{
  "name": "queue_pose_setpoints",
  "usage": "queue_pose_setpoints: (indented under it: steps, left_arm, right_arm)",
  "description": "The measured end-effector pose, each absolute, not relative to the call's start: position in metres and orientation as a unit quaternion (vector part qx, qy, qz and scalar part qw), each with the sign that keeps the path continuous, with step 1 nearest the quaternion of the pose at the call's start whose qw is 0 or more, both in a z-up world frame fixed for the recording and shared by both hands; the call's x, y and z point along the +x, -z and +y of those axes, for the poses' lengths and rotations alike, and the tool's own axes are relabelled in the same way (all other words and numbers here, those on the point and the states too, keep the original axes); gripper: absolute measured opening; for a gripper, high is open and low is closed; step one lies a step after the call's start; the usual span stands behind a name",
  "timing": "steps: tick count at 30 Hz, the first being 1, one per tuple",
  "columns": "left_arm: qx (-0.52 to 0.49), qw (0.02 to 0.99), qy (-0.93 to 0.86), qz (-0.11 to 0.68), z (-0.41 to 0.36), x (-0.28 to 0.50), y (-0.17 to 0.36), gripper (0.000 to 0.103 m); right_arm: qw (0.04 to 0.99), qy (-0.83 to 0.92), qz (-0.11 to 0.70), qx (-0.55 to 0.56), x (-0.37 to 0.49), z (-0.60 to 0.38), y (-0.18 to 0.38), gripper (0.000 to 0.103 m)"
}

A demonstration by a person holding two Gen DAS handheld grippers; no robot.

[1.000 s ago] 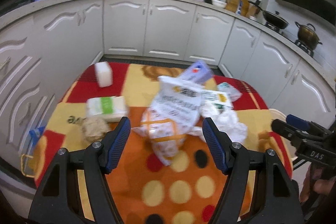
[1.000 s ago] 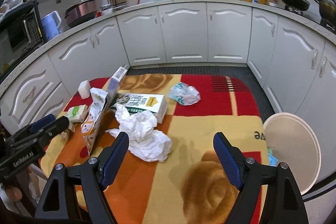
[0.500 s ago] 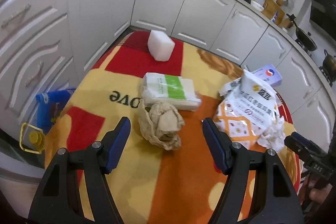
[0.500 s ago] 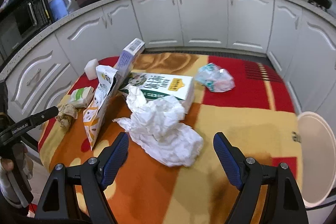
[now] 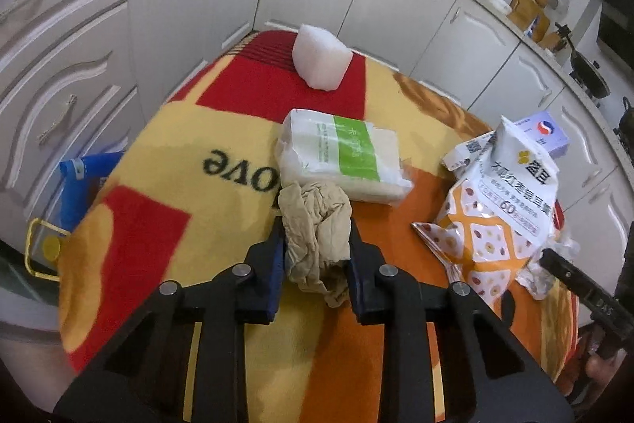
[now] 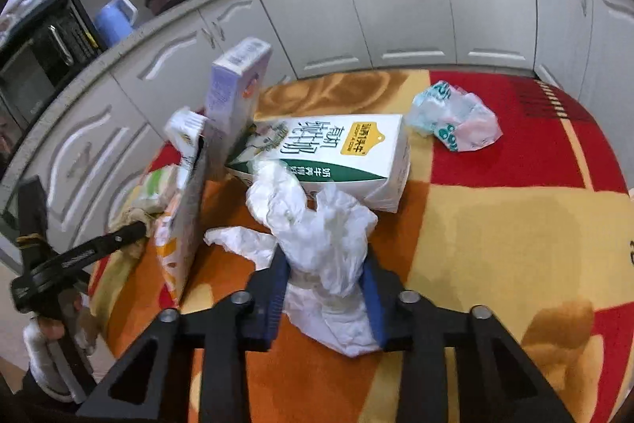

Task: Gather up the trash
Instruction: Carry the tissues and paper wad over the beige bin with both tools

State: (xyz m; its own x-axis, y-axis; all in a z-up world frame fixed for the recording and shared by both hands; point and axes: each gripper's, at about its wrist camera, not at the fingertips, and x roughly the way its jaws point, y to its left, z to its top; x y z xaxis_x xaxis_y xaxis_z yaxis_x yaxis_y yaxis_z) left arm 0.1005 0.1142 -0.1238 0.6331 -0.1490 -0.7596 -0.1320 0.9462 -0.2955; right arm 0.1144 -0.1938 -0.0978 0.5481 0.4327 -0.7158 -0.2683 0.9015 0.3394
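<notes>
Jaws just closed: left gripper (image 5: 317,244) pinching brown paper wad (image 5: 317,221); right gripper (image 6: 325,276) pinching white tissue (image 6: 317,236).

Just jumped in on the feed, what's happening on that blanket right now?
A person is clearing trash off a patterned blanket with a handheld gripper in each hand. The left gripper has just closed on a crumpled brown paper wad beside a green-and-white tissue pack. The right gripper has just closed on a crumpled white plastic bag in front of a milk carton. Both wads look still down on the blanket, not lifted. A snack bag and other wrappers remain.
</notes>
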Motion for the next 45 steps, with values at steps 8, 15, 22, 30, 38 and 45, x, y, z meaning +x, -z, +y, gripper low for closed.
queue_pose_setpoints:
  steps: [8, 15, 22, 30, 38, 45]
  left_arm:
    - [-0.145, 0.909, 0.043, 0.39, 0.089, 0.068, 0.083, 0.023]
    - [-0.125, 0.913, 0.1, 0.375, 0.041, 0.056, 0.06, 0.023]
    - [-0.096, 0.91, 0.149, 0.374, -0.021, 0.056, 0.05, 0.023]
    - [-0.052, 0.908, 0.195, 0.366, -0.086, 0.057, 0.04, 0.023]
    - [-0.022, 0.903, 0.23, 0.363, -0.141, 0.063, 0.034, 0.023]
    - [0.006, 0.895, 0.255, 0.365, -0.187, 0.068, 0.036, 0.023]
  right_arm:
    - [0.891, -0.212, 0.388, 0.106, 0.081, -0.218, 0.059, 0.02]
    - [0.904, -0.195, 0.363, 0.112, 0.056, -0.241, 0.042, 0.02]
    - [0.919, -0.162, 0.343, 0.104, 0.037, -0.269, 0.027, 0.02]
    - [0.928, -0.117, 0.334, 0.119, 0.024, -0.311, 0.025, 0.02]
    - [0.931, -0.082, 0.332, 0.13, 0.012, -0.345, 0.025, 0.02]
    - [0.93, -0.044, 0.334, 0.149, 0.003, -0.382, 0.03, 0.02]
